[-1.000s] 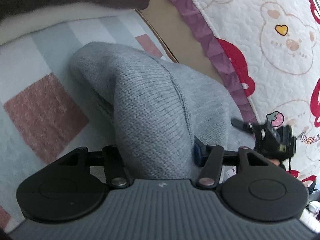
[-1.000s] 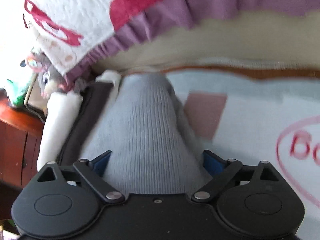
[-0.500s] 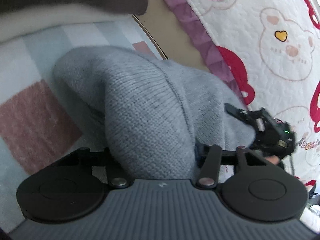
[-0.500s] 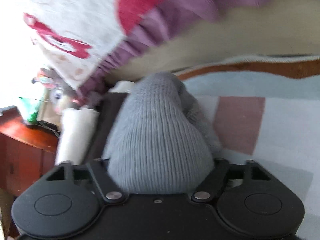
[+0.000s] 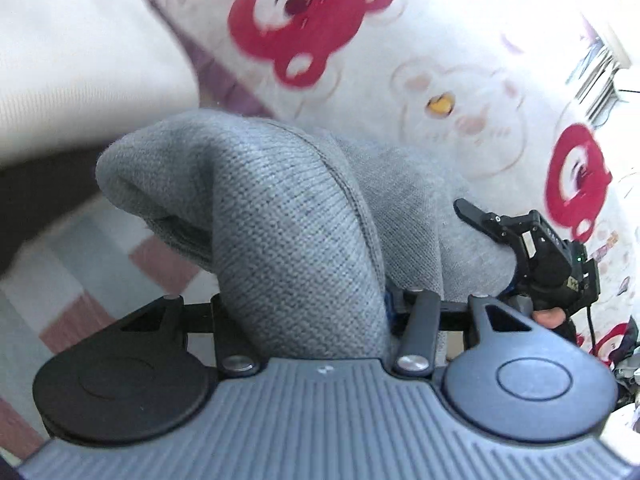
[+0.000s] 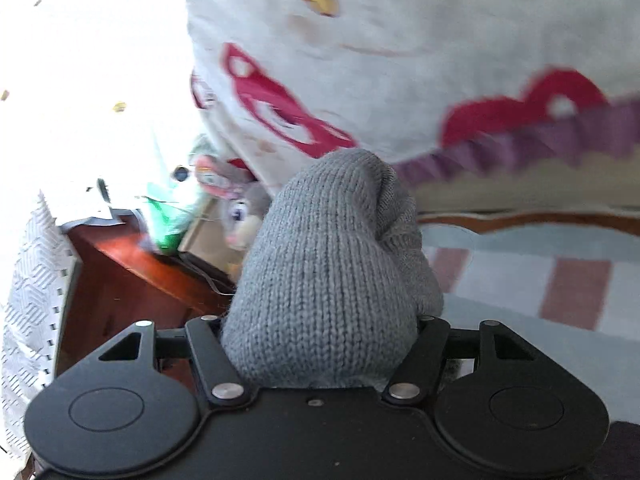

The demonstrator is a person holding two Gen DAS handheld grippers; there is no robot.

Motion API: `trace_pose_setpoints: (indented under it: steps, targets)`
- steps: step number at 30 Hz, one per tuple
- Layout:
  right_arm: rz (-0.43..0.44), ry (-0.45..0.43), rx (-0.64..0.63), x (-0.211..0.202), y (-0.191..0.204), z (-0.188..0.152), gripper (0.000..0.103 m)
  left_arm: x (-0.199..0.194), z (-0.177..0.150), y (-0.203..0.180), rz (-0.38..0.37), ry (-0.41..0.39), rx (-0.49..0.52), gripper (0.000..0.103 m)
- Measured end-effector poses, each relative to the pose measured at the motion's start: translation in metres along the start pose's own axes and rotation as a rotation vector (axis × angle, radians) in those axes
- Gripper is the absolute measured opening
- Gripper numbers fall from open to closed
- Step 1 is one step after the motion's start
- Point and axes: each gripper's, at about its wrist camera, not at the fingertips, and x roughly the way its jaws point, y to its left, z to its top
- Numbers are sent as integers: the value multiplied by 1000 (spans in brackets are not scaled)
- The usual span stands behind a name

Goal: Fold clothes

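Both grippers hold one grey knit sweater (image 5: 296, 240), each bunching a thick wad of it. In the left wrist view the left gripper (image 5: 304, 312) has its fingers closed onto a fat fold that fills the gap between them; the cloth rises ahead in a hump and drapes across to the right gripper (image 5: 496, 236), which shows at the right edge of that view with a fingertip of the person's hand just beneath it. In the right wrist view the right gripper (image 6: 320, 332) likewise pinches a rounded bundle of the knit, the fingers hidden behind the wool, which bulges over them.

Gripping at two separated places seems meant to hang the garment between the hands so it can be spread or laid over in a fold. The sweater is raised above the checked blanket (image 6: 520, 280) of pale blue, white and dusty pink on the bed, near the edge where a quilt (image 5: 460, 80) with red bear prints and a purple ruffle hangs. A cream garment (image 5: 80, 72) lies beyond, toward the far left. A wooden nightstand (image 6: 132, 280) with a plush toy (image 6: 240, 220) stands past the bed's corner.

Small red lettering on the quilt is too blurred to read; no brand shows on the sweater.
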Motion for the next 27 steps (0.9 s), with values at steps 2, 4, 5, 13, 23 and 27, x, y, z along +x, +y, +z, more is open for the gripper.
trace_pose_setpoints:
  steps: [2,4,5,13,23,27]
  targets:
    - [23,9,-34,6,22,8,70,-18,14,-4,-7,-32,-11,47]
    - [50,40,-58,24,44,21,70,-34,29,-3,-12,-73,-19,47]
    - [65,56,-72,34,55,27,70,-44,37,-1,-14,-93,-19,47]
    - [173,269,-218,144,168,65,70,-130,97,32,65,-282,-65,48]
    - [-27,623,-478,314,199,56,71,-126,104,137,213,-300,-270,48]
    - [-79,631,-431,326,169,53,71,-122,107,153,217,-288,-296,48]
